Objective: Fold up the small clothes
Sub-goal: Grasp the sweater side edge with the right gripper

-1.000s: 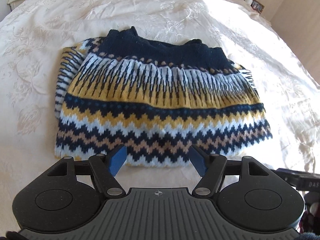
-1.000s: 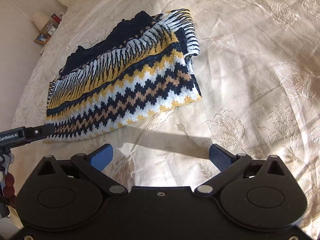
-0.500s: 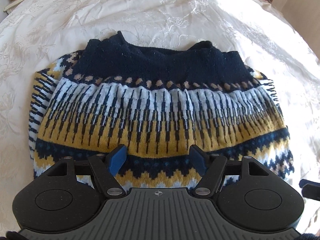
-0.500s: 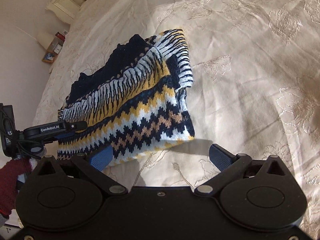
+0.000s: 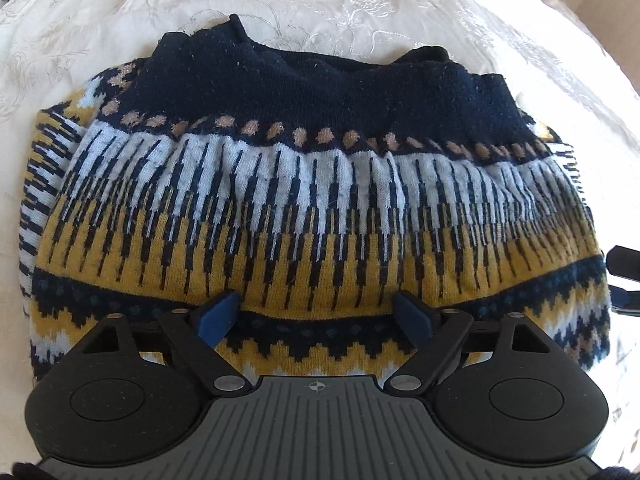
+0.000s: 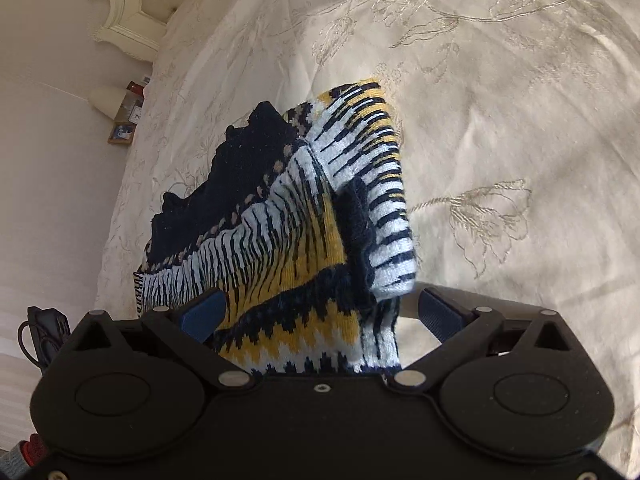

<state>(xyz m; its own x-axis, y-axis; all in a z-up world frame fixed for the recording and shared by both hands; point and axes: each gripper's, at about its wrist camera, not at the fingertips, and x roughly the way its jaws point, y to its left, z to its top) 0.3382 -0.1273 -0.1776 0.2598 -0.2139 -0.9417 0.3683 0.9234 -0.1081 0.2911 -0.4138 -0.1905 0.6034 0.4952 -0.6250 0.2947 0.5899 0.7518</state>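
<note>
The folded patterned knit sweater [image 5: 312,208] is lying on the embroidered cream bedspread [image 6: 500,100], directly under both tongs. The left gripper [image 5: 316,316] and right gripper [image 6: 320,312] are hovering over its near hem, jaws spread wide, holding nothing.

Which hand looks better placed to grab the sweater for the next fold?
Right. The right tool is open around the sweater's corner; the left tool is open over its middle.
</note>
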